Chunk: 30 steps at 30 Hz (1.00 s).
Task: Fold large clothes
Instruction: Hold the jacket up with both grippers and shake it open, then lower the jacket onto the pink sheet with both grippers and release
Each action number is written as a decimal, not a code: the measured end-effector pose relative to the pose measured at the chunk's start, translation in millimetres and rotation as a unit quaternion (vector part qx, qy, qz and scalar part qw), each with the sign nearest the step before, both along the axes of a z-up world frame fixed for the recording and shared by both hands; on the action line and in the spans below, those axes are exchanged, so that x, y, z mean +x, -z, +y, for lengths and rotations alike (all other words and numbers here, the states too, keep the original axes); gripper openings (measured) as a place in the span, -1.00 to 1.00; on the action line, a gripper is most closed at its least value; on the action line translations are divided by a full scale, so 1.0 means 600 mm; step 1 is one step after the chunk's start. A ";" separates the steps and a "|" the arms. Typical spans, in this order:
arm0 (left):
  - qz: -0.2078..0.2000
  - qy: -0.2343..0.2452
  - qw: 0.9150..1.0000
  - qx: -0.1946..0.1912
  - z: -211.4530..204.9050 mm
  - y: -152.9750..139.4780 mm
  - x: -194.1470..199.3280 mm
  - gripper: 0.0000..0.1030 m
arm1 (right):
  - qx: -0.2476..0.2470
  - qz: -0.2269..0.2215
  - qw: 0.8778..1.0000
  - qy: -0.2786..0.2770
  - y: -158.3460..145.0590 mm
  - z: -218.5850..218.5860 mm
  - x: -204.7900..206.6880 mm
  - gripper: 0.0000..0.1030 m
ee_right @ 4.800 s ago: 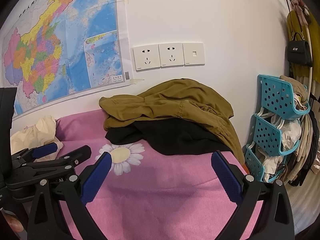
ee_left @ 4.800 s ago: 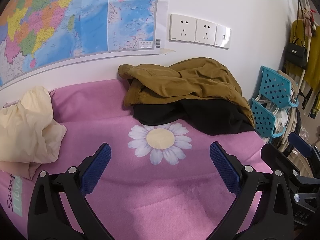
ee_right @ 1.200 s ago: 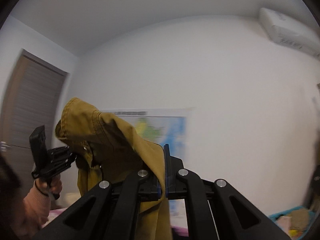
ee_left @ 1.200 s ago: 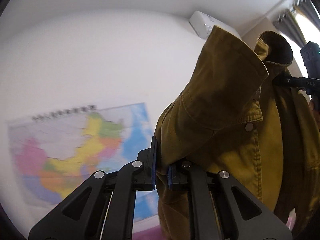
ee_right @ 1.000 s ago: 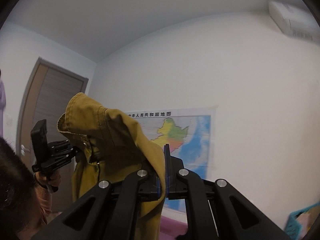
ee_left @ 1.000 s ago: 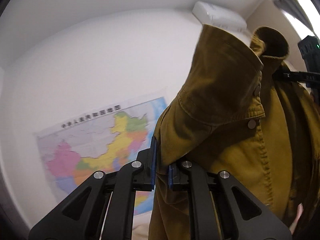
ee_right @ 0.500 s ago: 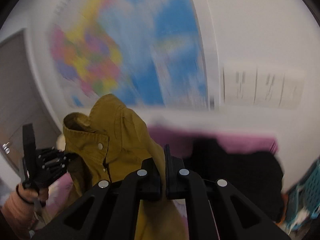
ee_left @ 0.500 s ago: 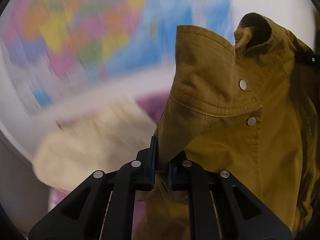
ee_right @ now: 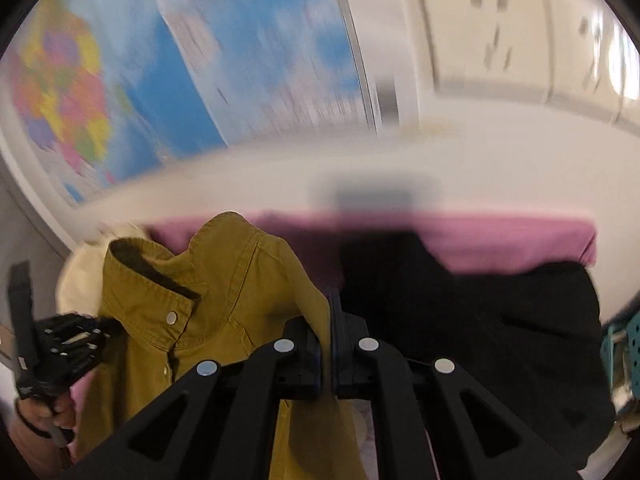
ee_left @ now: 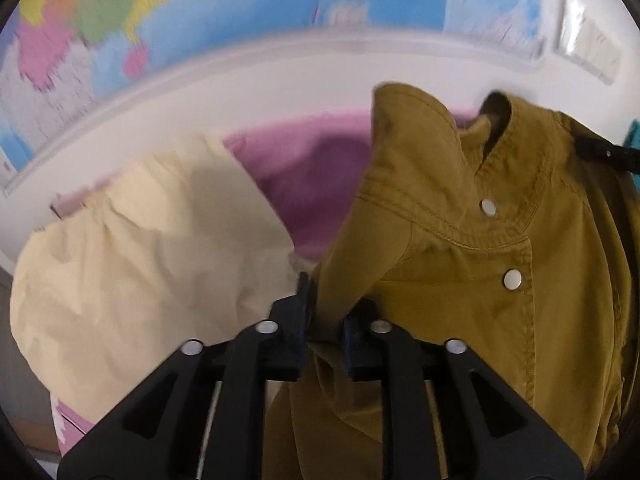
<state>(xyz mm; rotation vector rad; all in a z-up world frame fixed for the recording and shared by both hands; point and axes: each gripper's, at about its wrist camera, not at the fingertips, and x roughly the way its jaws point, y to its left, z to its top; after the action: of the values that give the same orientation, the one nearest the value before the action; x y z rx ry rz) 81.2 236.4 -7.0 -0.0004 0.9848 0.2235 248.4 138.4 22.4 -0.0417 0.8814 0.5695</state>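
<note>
The mustard-brown jacket [ee_left: 460,264] was held up in the air above the pink blanket [ee_left: 316,172], its snap-buttoned collar upright and its body hanging down. A fold near one shoulder was caught between the pads of the left tongs [ee_left: 326,320]; those tongs were opening, with a narrow gap seen between the blue pads and the cloth still lying in it. The right tongs [ee_right: 327,344] were seen pressed together on a thin edge of the jacket at its other shoulder. In the right wrist view the left tongs [ee_right: 72,336] were seen at the far side of the collar, carried by a hand [ee_right: 52,412]. A cream garment [ee_left: 140,264] was seen crumpled on the blanket just behind the left tongs, and a black garment [ee_right: 480,320] was spread on the blanket beyond the right tongs. A coloured wall map [ee_right: 192,64] and white wall sockets [ee_right: 520,32] were seen behind, much blurred. A turquoise basket [ee_right: 628,352] was seen at the right edge.
</note>
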 end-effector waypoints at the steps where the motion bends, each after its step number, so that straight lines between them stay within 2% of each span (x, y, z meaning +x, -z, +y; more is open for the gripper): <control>1: 0.006 -0.005 1.000 0.007 0.002 0.011 0.002 -0.21 | -0.012 0.009 1.000 -0.001 0.018 0.006 0.005 -0.88; 2: 0.014 -0.010 1.000 0.024 0.003 0.021 0.005 0.22 | -0.038 0.018 0.999 0.011 0.039 0.009 0.011 -0.69; 3: 0.015 -0.016 0.999 0.035 0.005 0.024 0.005 0.38 | -0.043 0.025 0.999 0.022 0.048 0.005 0.014 -0.54; 4: 0.005 -0.019 0.999 0.036 0.010 0.020 -0.002 0.41 | -0.035 0.037 0.998 0.026 0.052 -0.005 0.013 -0.31; 6: -0.010 -0.020 1.000 0.014 0.023 0.003 -0.016 0.45 | -0.011 0.046 0.999 0.024 0.038 -0.027 0.003 -0.01; 7: -0.020 -0.022 1.000 0.000 0.032 -0.008 -0.026 0.56 | 0.002 0.039 0.999 0.021 0.021 -0.048 -0.014 0.25; 10: -0.055 -0.011 0.998 -0.018 0.041 -0.044 -0.073 0.59 | -0.016 -0.005 1.000 0.007 -0.026 -0.097 -0.084 0.59; 13: -0.081 0.026 0.996 -0.017 0.030 -0.071 -0.134 0.68 | -0.031 -0.032 0.998 -0.035 -0.050 -0.144 -0.188 0.66; 14: -0.088 0.047 0.995 -0.015 0.015 -0.081 -0.164 0.73 | -0.045 -0.036 0.997 -0.047 -0.047 -0.162 -0.237 0.76; 18: -0.080 0.116 0.990 -0.016 -0.026 -0.080 -0.248 0.81 | -0.099 -0.035 0.992 -0.066 0.000 -0.203 -0.360 0.79; 20: -0.057 0.145 0.987 -0.037 -0.041 -0.055 -0.291 0.81 | -0.113 -0.016 0.992 -0.059 0.040 -0.223 -0.406 0.79; 22: -0.038 0.165 0.984 -0.047 -0.052 -0.030 -0.321 0.81 | -0.117 -0.002 0.992 -0.053 0.074 -0.236 -0.425 0.78; 23: -0.025 0.176 0.983 -0.042 -0.062 -0.014 -0.340 0.81 | -0.125 -0.001 0.991 -0.050 0.090 -0.241 -0.433 0.62; 24: -0.017 0.184 0.982 -0.036 -0.071 -0.006 -0.352 0.82 | -0.125 0.002 0.991 -0.049 0.104 -0.247 -0.439 0.44; 25: -0.007 0.193 0.981 -0.032 -0.077 0.006 -0.362 0.83 | -0.115 0.012 0.992 -0.051 0.111 -0.252 -0.439 -0.10; 26: 0.006 0.197 0.980 -0.018 -0.085 0.021 -0.370 0.81 | -0.090 0.030 0.994 -0.048 0.111 -0.263 -0.435 -0.43; 27: 0.014 0.192 0.981 -0.005 -0.090 0.031 -0.374 0.73 | -0.084 0.030 0.995 -0.044 0.104 -0.269 -0.433 -0.59; 28: 0.027 0.184 0.982 0.003 -0.088 0.040 -0.374 0.38 | -0.086 0.019 0.995 -0.041 0.090 -0.274 -0.432 -0.79; 29: 0.028 0.174 0.984 0.011 -0.084 0.041 -0.372 -0.06 | -0.078 0.008 0.996 -0.038 0.069 -0.282 -0.430 -0.79; 30: 0.025 0.162 0.986 0.013 -0.073 0.037 -0.369 -0.28 | -0.067 0.001 0.997 -0.031 0.047 -0.291 -0.427 -0.79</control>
<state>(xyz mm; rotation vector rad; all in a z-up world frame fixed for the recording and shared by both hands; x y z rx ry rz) -140.4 192.5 -29.3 0.1878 1.0159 -0.0622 -7.7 -36.1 -5.9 -0.1905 0.9224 0.5680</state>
